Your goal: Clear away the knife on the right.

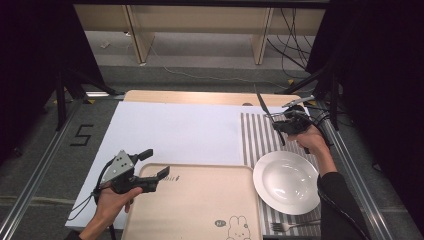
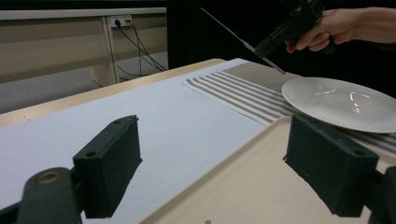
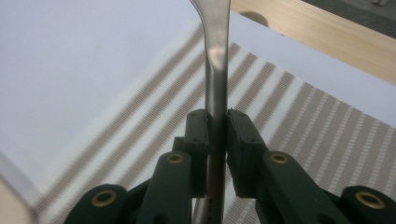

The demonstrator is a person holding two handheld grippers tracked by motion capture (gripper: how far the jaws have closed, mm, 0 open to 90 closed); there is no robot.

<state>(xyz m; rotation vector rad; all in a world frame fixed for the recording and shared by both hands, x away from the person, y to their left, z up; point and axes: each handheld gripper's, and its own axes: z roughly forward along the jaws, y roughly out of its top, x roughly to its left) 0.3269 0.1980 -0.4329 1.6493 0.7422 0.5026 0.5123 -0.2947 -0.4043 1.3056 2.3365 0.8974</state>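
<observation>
Your wooden table (image 1: 200, 95) has a white sheet (image 1: 175, 130) over its middle. At the bottom sits a tan tray (image 1: 200, 200). At the right lies a striped mat (image 1: 257, 135).

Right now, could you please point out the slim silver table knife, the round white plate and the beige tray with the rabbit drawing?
slim silver table knife (image 3: 217, 56): right gripper view, on its metal shank above the jaws.
round white plate (image 1: 286, 181): high view, on its bowl.
beige tray (image 1: 195, 205): high view, on its bare middle.

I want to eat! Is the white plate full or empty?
Empty. The white plate shows only its bare, shiny inside, no food.
</observation>
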